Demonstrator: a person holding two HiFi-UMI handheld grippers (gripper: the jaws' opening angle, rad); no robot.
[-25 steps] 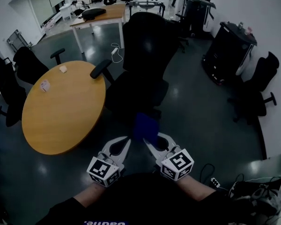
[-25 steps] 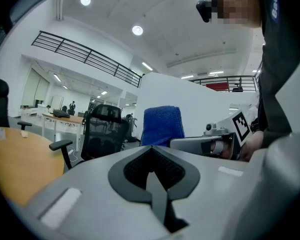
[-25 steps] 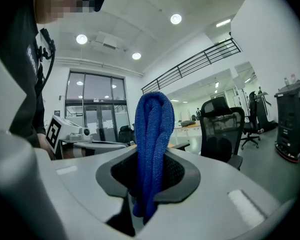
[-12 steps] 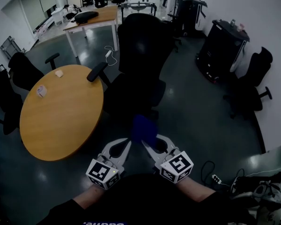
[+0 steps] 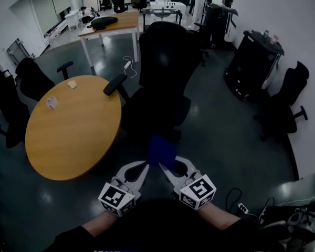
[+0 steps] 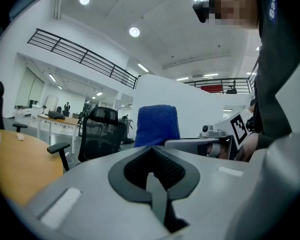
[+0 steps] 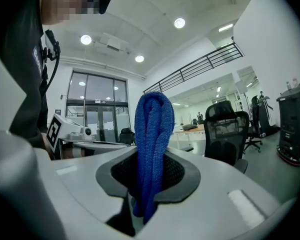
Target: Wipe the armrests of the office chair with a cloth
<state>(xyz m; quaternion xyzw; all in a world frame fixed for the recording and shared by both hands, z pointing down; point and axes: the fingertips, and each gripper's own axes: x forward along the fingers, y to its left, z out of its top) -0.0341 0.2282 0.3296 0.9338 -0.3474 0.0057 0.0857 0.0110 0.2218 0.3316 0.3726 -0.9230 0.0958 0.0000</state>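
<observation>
In the head view a black office chair stands ahead of me with its back to me, and its left armrest juts toward the round table. The right armrest is hidden by the chair. My right gripper is shut on a folded blue cloth, which stands up out of the jaws. The left gripper sits just beside it, shut with nothing in it. Both are held low, short of the chair seat. The left gripper view shows the cloth and the chair beyond.
A round wooden table carrying two small items is close on the left. Other black chairs stand at the left and right. A black cabinet is at the right, and a power strip with cables lies on the floor.
Both grippers and the cloth keep their places close in front of me. Only the head view has shifted slightly, so the chair and table sit a little differently.
</observation>
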